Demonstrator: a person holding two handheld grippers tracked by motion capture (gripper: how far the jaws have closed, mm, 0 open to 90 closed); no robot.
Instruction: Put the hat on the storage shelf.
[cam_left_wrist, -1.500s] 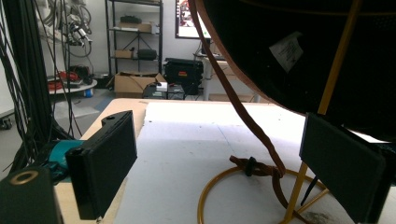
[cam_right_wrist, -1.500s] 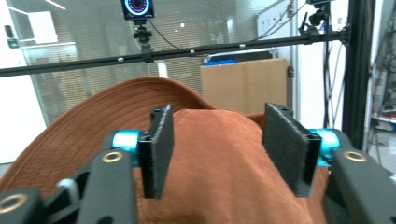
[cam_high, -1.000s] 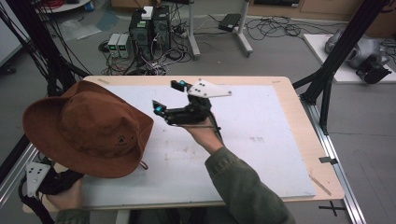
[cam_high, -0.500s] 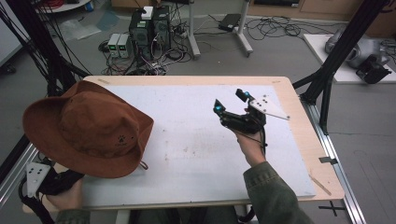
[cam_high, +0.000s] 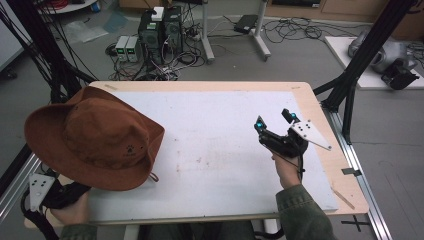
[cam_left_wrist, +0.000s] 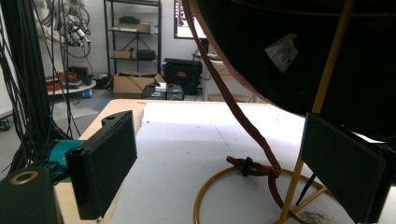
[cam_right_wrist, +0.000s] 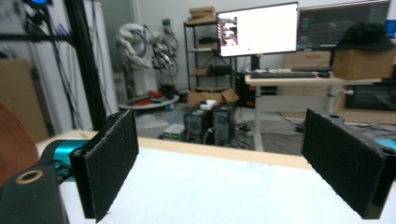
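Soft, light brown hat (cam_high: 95, 137) perched on a yellow wire stand (cam_left_wrist: 299, 154); best pinched at the floppy brim. Left gripper (cam_left_wrist: 224, 177) gaping beneath it, right gripper (cam_high: 274, 120) gaping too, both empty.

The hat (cam_high: 95, 137) at the table's nine o'clock is matt brown cloth with a suede-like nap, resting on a glossy yellow wire stand (cam_left_wrist: 299, 177), with a knotted brown cord (cam_left_wrist: 247, 140) below the brim. The table (cam_high: 310, 100) shows pale wood edging around a matt white, faintly stained sheet (cam_high: 215, 145). Both grippers' jaws carry rough, matt black pads (cam_right_wrist: 109, 163); a smooth grey plate (cam_high: 310, 135) tops the right gripper (cam_high: 275, 120).
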